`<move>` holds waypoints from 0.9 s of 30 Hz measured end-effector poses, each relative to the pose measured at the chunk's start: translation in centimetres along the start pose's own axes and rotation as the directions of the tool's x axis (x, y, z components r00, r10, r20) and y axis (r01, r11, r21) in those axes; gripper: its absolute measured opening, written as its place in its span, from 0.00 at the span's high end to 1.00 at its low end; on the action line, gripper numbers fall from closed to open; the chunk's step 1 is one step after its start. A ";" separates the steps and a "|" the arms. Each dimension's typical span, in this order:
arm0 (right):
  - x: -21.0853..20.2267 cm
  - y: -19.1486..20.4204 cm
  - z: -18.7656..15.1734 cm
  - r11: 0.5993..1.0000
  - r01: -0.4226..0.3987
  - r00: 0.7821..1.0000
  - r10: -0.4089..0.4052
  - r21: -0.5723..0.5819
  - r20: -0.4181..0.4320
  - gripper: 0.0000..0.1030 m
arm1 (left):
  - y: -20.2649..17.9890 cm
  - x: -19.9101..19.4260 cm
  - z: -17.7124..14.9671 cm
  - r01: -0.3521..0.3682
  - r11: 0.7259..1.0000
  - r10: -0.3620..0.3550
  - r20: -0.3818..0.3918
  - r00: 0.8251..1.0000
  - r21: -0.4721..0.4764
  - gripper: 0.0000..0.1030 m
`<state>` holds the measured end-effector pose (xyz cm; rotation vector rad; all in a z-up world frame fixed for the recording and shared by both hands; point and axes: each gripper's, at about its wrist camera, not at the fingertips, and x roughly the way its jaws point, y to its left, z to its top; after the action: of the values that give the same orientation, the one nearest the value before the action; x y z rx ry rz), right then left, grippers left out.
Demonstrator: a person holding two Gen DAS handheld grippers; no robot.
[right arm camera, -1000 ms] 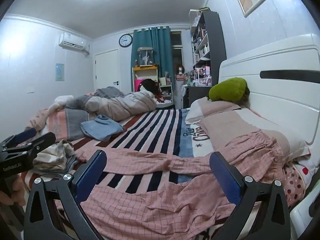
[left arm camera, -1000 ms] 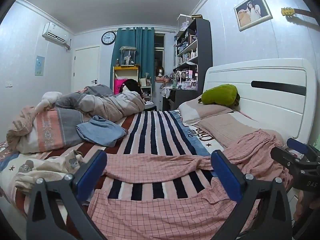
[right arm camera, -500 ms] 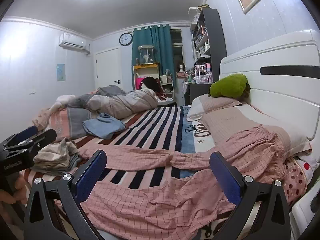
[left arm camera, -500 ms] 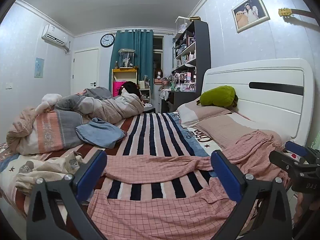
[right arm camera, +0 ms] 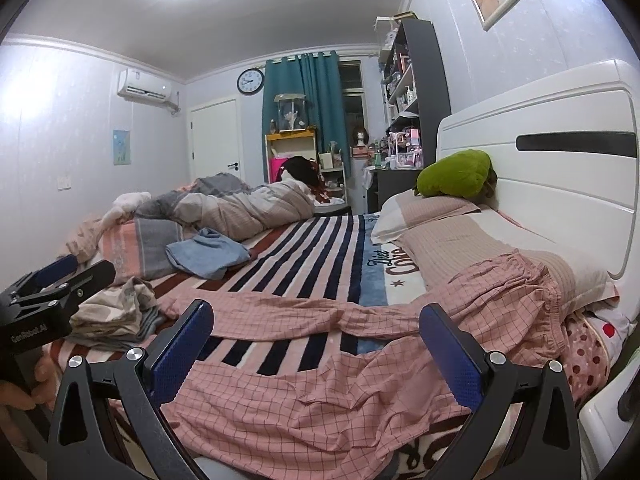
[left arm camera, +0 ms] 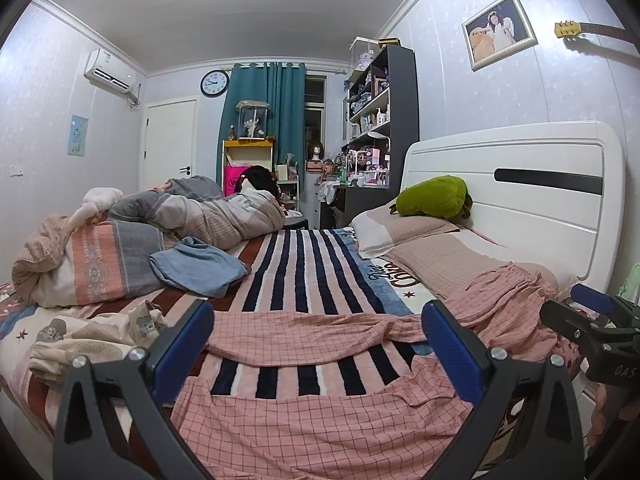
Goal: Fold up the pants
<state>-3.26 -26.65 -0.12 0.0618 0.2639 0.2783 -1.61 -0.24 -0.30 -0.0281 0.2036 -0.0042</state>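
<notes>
The pink checked pyjama pants (left arm camera: 320,420) lie spread on the striped bed (left arm camera: 304,264), legs splayed toward 9 o'clock, elastic waistband (right arm camera: 532,280) bunched against the pillow at 3 o'clock. The fabric looks light, limp and wrinkle-prone. Both the left hand-held gripper (left arm camera: 318,344) and right hand-held gripper (right arm camera: 316,344) hover with jaws apart, empty. Best holds, I judge: waistband and leg cuffs.

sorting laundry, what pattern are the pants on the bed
Pink with a thin dark grid check; the pants show best in the right wrist view.

Pink checked pants (left arm camera: 320,432) are lying on a navy-and-white striped blanket (left arm camera: 304,264), a green plush (left arm camera: 434,196) is resting against the white headboard (left arm camera: 520,152).
</notes>
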 end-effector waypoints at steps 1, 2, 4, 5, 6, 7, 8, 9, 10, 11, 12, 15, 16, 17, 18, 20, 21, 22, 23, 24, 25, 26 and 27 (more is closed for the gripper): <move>0.0 0.0 0.0 1.000 0.000 1.000 0.000 -0.001 0.000 0.00 | 0.0 -0.1 0.0 -0.002 1.000 0.002 0.000 1.000 0.001 0.01; -0.1 0.0 0.0 1.000 0.000 1.000 0.000 -0.002 0.000 0.00 | -0.1 -0.1 -0.1 -0.004 1.000 0.004 0.001 1.000 0.002 0.01; 0.0 0.0 0.0 1.000 0.000 1.000 0.000 -0.001 0.000 0.00 | -0.2 -0.3 -0.1 -0.004 1.000 0.004 0.002 1.000 0.003 0.01; -0.1 0.0 0.0 1.000 0.000 1.000 0.000 -0.001 0.000 0.00 | -0.3 -0.3 -0.1 -0.004 1.000 0.004 0.003 1.000 0.003 0.01; -0.1 0.0 0.0 1.000 0.001 1.000 -0.001 -0.001 0.000 0.00 | -0.3 -0.3 -0.1 -0.004 1.000 0.004 0.003 1.000 0.002 0.01; -0.1 0.0 0.0 1.000 0.001 1.000 -0.001 -0.001 0.000 0.00 | -0.3 -0.3 -0.1 -0.004 1.000 0.004 0.003 1.000 0.000 0.01; -0.1 0.0 0.0 1.000 0.001 1.000 -0.001 0.000 0.000 0.00 | -0.3 -0.3 -0.1 -0.003 1.000 0.003 0.003 1.000 0.000 0.01; -0.1 0.0 0.0 1.000 0.000 1.000 0.000 0.000 0.000 0.00 | -0.3 -0.4 -0.2 -0.002 1.000 0.002 0.004 1.000 0.002 0.01; -0.1 0.0 0.0 1.000 0.000 1.000 0.000 0.000 0.000 0.00 | -0.4 -0.4 -0.2 -0.003 1.000 0.003 0.005 1.000 0.002 0.01; -0.1 0.1 0.0 1.000 0.000 1.000 0.000 0.000 0.000 0.00 | -0.4 -0.4 -0.1 -0.004 1.000 0.004 0.004 1.000 0.003 0.01; -0.2 0.0 0.1 1.000 0.000 1.000 0.000 0.000 0.000 0.00 | -0.4 -0.5 -0.2 -0.003 1.000 0.003 0.004 1.000 0.002 0.01; -0.2 0.1 0.0 1.000 -0.002 1.000 0.002 0.001 0.000 0.00 | -0.5 -0.6 -0.2 0.000 1.000 0.000 0.005 1.000 0.004 0.01; -0.2 0.1 0.0 1.000 -0.002 1.000 0.002 0.001 0.000 0.00 | -0.5 -0.6 -0.2 0.001 1.000 -0.001 0.004 1.000 0.005 0.01; -0.3 0.1 0.0 1.000 -0.001 1.000 0.001 0.001 0.001 0.00 | -0.7 -0.6 -0.2 0.004 1.000 -0.004 0.004 1.000 0.006 0.01; -0.3 0.1 0.0 1.000 0.000 1.000 0.000 0.000 0.001 0.00 | -0.7 -0.7 -0.2 0.006 1.000 -0.006 0.003 1.000 0.006 0.01; -0.5 0.2 0.0 1.000 0.002 1.000 -0.002 0.001 0.001 0.00 | -0.8 -0.7 -0.1 0.007 1.000 -0.007 0.003 1.000 0.005 0.01; -0.7 0.2 0.0 1.000 0.003 1.000 -0.003 0.002 0.001 0.00 | -0.7 -0.7 -0.2 0.006 1.000 -0.006 0.003 1.000 0.006 0.01; -0.8 0.2 0.1 1.000 0.003 1.000 -0.003 0.005 0.000 0.00 | -0.7 -0.7 -0.2 0.006 1.000 -0.006 0.003 1.000 0.006 0.01; -1.3 0.3 0.1 1.000 0.004 1.000 -0.004 0.008 0.002 0.00 | -0.8 -0.7 -0.2 0.006 1.000 -0.006 0.003 1.000 0.006 0.01; -1.0 0.3 0.1 1.000 0.004 1.000 -0.004 0.005 0.002 0.00 | -0.7 -0.7 -0.2 0.006 1.000 -0.006 0.003 1.000 0.007 0.01; -1.2 0.4 0.1 1.000 0.005 1.000 -0.005 0.005 0.001 0.00 | -0.8 -0.7 -0.1 0.006 1.000 -0.006 0.003 1.000 0.007 0.01; -1.1 0.3 0.1 1.000 0.004 1.000 -0.004 0.004 0.002 0.00 | -0.8 -0.7 -0.2 0.006 1.000 -0.006 0.003 1.000 0.007 0.01; -1.2 0.3 0.1 1.000 0.005 1.000 -0.005 0.005 0.001 0.00 | -0.7 -0.7 -0.1 0.007 1.000 -0.007 0.003 1.000 0.006 0.01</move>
<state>-4.43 -26.74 0.33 0.0662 0.2636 0.2726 -2.31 -0.92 -0.28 -0.0226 0.2008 -0.0115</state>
